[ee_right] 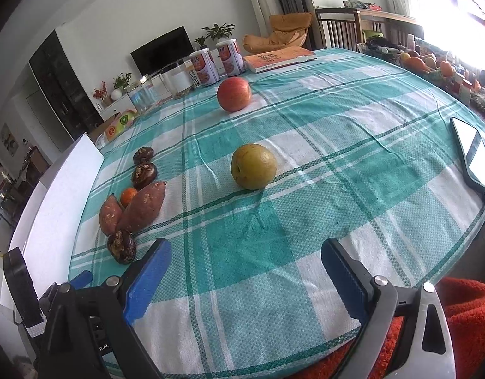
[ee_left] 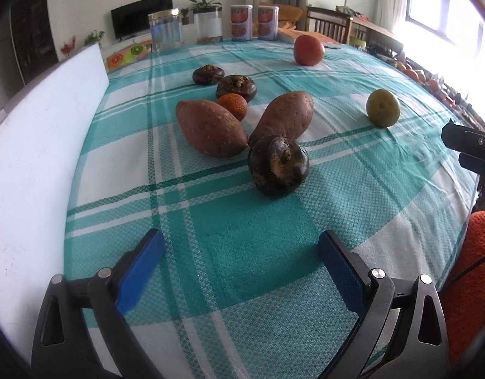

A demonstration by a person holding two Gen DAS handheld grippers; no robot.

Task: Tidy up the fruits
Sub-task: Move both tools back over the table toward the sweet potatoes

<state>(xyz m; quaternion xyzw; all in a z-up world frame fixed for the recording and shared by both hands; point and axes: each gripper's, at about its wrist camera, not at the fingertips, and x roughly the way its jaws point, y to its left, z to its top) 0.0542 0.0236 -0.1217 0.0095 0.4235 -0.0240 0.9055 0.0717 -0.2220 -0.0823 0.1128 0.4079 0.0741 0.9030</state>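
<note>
On the teal checked tablecloth (ee_left: pixel 242 246) lie two sweet potatoes (ee_left: pixel 209 128) (ee_left: pixel 285 117), a small orange (ee_left: pixel 233 105) and three dark water chestnuts, the nearest (ee_left: pixel 278 164) in front of my left gripper (ee_left: pixel 241 252), which stands open and empty. A yellow-green pear (ee_right: pixel 253 165) sits ahead of my right gripper (ee_right: pixel 245 263), also open and empty. A red apple (ee_right: pixel 234 93) lies farther back. The same pear (ee_left: pixel 383 107) and apple (ee_left: pixel 308 50) show at the right in the left wrist view.
A white board (ee_left: pixel 37 158) borders the table's left side. Jars (ee_left: pixel 165 30), two cans (ee_right: pixel 204 68) and a book (ee_right: pixel 278 57) stand at the far edge. A phone (ee_right: pixel 473 154) lies at the right edge. An orange-red cloth (ee_right: pixel 463 309) is by the near edge.
</note>
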